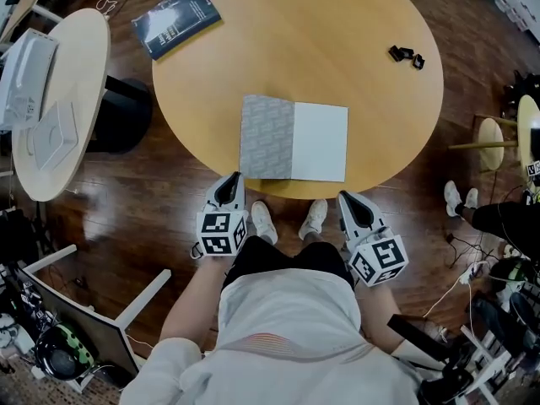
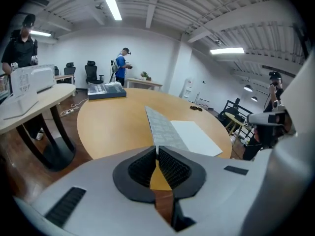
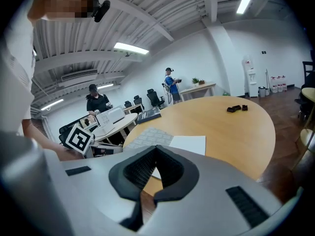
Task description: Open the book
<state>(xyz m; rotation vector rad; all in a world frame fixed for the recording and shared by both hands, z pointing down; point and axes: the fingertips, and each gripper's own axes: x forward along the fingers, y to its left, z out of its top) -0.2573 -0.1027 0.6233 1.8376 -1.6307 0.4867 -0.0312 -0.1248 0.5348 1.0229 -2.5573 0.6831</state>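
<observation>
Round wooden table (image 1: pixel 337 24), wide bare top. The book (image 1: pixel 294 138) lies open and flat just inside the near rim, a grey patterned leaf on the left and a plain white page on the right. There is a narrow strip of bare wood between the book's near edge and the rim. Open tabletop lies left, right and far of it.

Left gripper (image 1: pixel 229 180): jaws closed tip to tip with nothing between them. It sits off the table, just near of the rim, below the book's left corner. In the left gripper view the closed tips line up with the grey leaf's edge but are apart from it.

Right gripper (image 1: pixel 348 199): jaws also together and empty, off the rim near the book's right corner and a little further back. Two white shoes (image 1: pixel 264 222) are on the floor between the grippers.

A blue book (image 1: pixel 177 19) lies far left on the table, overhanging the rim slightly. A small black object (image 1: pixel 406 55) lies far right, too small to identify.

A side table (image 1: pixel 72 142) stands close on the left with white items on it. A stool (image 1: pixel 490 133) stands right. Clutter on the floor at near right is partly cut off.

In both gripper views the gripper body hides the near rim and the book's near edge. The person's torso covers the floor below.
</observation>
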